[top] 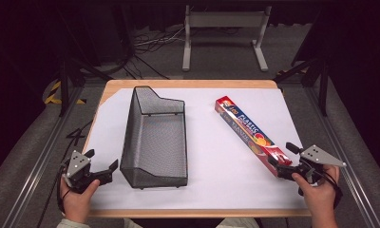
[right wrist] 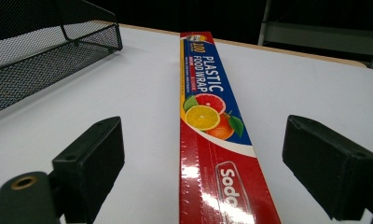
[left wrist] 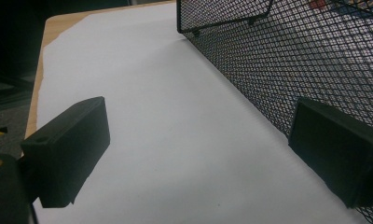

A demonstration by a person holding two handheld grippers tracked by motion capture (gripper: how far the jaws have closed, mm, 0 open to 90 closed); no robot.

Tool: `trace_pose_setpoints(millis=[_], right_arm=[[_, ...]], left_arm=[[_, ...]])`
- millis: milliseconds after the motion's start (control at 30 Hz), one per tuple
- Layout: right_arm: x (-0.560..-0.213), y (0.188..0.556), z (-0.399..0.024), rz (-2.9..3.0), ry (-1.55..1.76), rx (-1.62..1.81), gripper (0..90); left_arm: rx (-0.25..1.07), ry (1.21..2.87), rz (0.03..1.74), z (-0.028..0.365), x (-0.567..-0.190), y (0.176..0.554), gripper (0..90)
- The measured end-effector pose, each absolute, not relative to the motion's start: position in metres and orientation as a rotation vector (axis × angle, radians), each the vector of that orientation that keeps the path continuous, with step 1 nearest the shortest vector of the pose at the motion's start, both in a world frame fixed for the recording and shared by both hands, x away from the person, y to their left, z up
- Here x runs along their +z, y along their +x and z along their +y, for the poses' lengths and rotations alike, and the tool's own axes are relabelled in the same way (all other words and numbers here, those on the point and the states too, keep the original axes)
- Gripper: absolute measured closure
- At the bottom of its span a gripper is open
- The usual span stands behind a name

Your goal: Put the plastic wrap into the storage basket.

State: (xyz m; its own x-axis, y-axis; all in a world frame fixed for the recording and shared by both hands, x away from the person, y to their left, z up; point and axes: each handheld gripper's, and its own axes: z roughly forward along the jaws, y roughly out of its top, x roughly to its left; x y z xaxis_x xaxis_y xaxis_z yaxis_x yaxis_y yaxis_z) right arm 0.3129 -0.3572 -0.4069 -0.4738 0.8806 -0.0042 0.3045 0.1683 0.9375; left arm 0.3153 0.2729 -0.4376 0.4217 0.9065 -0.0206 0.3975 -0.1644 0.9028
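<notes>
The wrap box (top: 252, 135) lies flat on the white sheet (top: 216, 156) that covers the worktop (top: 188, 84). It runs diagonally across the right half, with its far end toward the middle of the worktop and its near end toward the person's right hand (top: 321, 192). The lid faces up and shows citrus fruit and the words PLASTIC FOOD WRAP.

The right hand-held gripper (top: 284, 157) sits at the near end of the box. Its jaws stand wide, one on each side of the box. In the right gripper view the box (right wrist: 212, 140) runs up the middle between the jaws, with clear sheet on both sides, so the pads do not press on it.

The mesh bin (top: 155, 137) stands upright on the left half of the sheet, well apart from the box. Its open top faces up.

The left hand-held gripper (top: 100, 166) rests at the near left corner of the sheet, just beside the bin. Its jaws stand wide with nothing between them. In the left gripper view one jaw lies close against the mesh wall (left wrist: 306, 60); whether it touches cannot be told.
</notes>
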Motion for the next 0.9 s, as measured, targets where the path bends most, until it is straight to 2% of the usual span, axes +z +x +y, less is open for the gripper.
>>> trace_pose_setpoints(millis=[467, 900], right_arm=[[-0.394, 0.316, -0.356, 1.89, 1.145, 1.31, 12.3], [-0.363, 0.348, -0.349, 1.973, 1.257, 1.224, 11.4]], left_arm=[[0.694, 1.752, 1.133, 0.273, -0.438, 0.315, 6.2], [0.692, 1.754, 1.151, 0.275, -0.439, 0.313, 6.2]])
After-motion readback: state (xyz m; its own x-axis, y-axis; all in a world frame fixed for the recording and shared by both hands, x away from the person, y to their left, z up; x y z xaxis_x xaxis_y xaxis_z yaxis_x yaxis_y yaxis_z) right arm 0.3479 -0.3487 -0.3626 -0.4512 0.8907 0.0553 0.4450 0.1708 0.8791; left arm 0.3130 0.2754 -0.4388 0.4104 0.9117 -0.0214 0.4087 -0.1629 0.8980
